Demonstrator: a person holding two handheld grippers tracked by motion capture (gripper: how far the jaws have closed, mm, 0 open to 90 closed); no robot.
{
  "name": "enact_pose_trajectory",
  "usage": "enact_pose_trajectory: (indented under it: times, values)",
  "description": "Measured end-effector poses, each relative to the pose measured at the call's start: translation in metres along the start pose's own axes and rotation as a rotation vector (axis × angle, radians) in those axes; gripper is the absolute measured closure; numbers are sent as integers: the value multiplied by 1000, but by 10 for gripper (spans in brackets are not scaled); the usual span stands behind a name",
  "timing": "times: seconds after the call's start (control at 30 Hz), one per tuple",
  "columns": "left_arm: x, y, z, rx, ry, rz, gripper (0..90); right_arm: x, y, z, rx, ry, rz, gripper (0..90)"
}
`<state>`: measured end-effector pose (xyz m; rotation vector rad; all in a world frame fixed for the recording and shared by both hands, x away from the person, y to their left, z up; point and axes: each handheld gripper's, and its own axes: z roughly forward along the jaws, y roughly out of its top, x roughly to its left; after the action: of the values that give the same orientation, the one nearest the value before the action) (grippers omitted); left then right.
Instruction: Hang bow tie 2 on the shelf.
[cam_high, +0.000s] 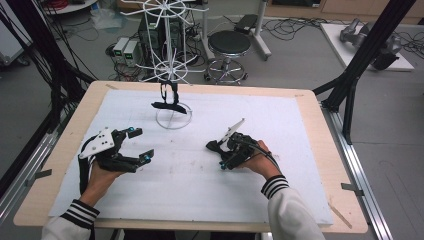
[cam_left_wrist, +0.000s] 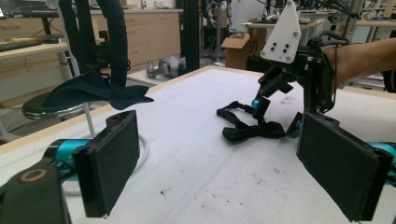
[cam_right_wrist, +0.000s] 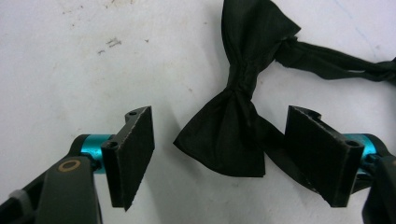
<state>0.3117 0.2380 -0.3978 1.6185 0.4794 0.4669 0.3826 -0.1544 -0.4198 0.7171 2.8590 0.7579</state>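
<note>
Hovering my right hand-held gripper (cam_right_wrist: 219, 156) with jaws apart astride the bow tie (cam_right_wrist: 238, 116) lying on the bench (cam_high: 310, 165), ready to pinch; my left hand-held gripper (cam_high: 138, 145) waits open, well clear.

A round black stool (cam_high: 229, 43) stands on the floor beyond the counter (cam_high: 320, 150), among loose cables (cam_high: 290, 25).
</note>
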Motion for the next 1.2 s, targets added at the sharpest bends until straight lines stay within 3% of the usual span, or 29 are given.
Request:
enact_pose_trajectory:
  times: [0.13, 0.43, 0.8, 1.2]
  values:
    - [0, 0, 0, 0, -2, 1, 138, -1, -1, 1, 28, -2, 5, 296]
    - [0, 0, 1, -4, -3, 1, 138, -4, -2, 0, 29, -23, 10, 457]
    - [-2, -1, 4, -2, -11, 1, 138, -3, -1, -3, 37, -59, -2, 779]
    - [-2, -1, 4, 1, -11, 1, 138, 0, 0, -7, 23, -41, -33, 799]
